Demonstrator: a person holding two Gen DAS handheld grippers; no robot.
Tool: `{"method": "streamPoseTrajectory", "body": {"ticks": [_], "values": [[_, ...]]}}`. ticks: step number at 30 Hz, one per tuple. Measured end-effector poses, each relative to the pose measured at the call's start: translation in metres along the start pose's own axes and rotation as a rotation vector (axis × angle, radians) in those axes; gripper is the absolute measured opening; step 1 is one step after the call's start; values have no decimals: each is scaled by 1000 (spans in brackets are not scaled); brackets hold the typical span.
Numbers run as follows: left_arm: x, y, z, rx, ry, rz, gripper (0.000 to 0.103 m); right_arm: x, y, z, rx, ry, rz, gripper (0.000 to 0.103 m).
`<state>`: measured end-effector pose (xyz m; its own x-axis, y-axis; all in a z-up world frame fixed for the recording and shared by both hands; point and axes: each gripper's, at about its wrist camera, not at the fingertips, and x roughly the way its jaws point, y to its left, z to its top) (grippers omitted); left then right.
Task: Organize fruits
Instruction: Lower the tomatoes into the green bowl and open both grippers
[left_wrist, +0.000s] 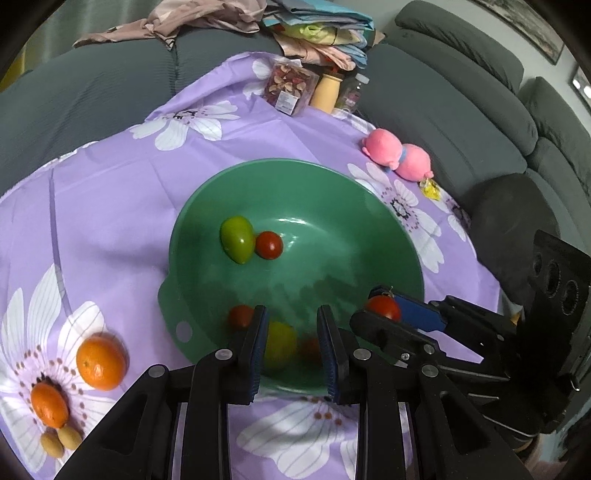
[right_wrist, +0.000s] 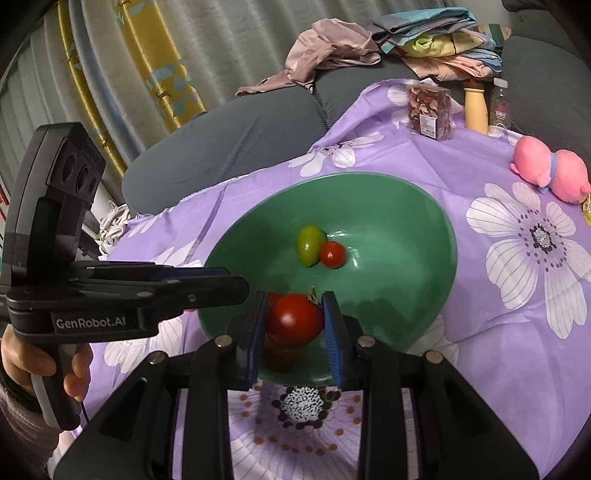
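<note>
My right gripper (right_wrist: 293, 319) has its jaws closed on a round red tomato (right_wrist: 294, 318), held over the near rim of the wide green plastic bowl (right_wrist: 406, 236). My left gripper (left_wrist: 291, 332) has its jaws parted with nothing between them, hovering at the bowl's near rim. Inside the bowl, an oval green tomato (left_wrist: 238, 239) touches a small red cherry tomato (left_wrist: 269, 244). Two round oranges (left_wrist: 100, 362) sit on the purple flowered cloth (left_wrist: 110, 206) toward the worktop's near left corner, beside two small tan fruits (left_wrist: 61, 441).
</note>
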<state>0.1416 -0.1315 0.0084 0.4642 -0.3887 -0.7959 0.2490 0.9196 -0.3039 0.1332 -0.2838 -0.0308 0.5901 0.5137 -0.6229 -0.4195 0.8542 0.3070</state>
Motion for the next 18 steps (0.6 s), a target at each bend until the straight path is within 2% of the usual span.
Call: {"method": "streamPoseTrajectory", "body": {"ticks": [10,11,12,13,15,18], "values": [[9,-1,4,-2,15,9,27,4,-2,3,-9,-1,-37,33],[9,-1,4,0,13,15,30,3,-2,2,-9,-2,-40,37],[7,-1,3,1,11,27,38,2,-1,2,-9,-5,-42,44],[6,-1,4,-1,7,38,41,2,-1,2,-10,-8,-44,47],[1,3,3,-10,-7,51,53,1,-1,3,-12,-10,-48,47],[-9,6,0,-17,-32,34,60,-1,2,2,-12,-7,-47,47]]}}
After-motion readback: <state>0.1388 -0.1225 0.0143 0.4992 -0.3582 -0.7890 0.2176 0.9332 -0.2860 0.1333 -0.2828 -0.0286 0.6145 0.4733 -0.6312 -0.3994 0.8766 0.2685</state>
